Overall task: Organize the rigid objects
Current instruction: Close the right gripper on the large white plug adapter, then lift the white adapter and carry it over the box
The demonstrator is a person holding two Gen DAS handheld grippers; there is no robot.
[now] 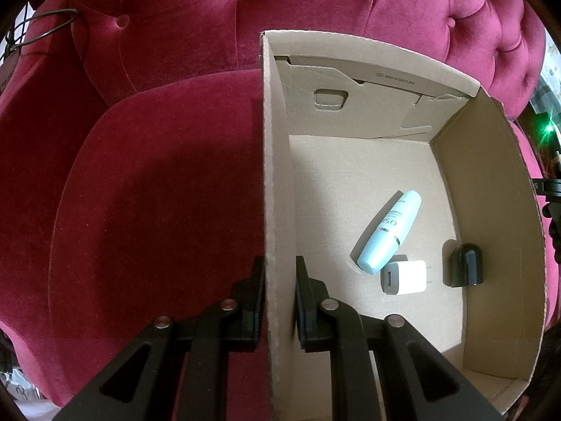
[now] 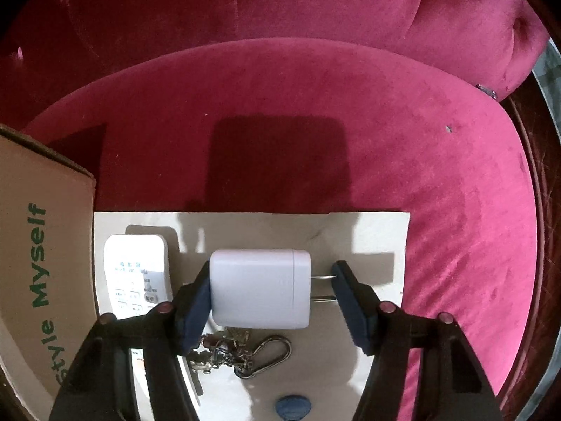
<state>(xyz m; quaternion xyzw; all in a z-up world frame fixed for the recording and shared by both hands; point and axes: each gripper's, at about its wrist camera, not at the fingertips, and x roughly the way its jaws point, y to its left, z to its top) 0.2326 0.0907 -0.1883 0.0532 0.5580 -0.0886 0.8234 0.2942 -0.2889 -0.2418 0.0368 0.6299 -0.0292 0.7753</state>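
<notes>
Left tongs clamp the brown cardboard box wall. Right tongs, half-wide, straddle the white plug-in charger at lower centre; next comes gripping, then boxing it.

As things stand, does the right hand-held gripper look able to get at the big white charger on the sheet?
Probably yes: the right hand-held gripper already straddles the white charger, one pad at its body, the other at its prongs, nothing between. The keyring lies clear below.
</notes>
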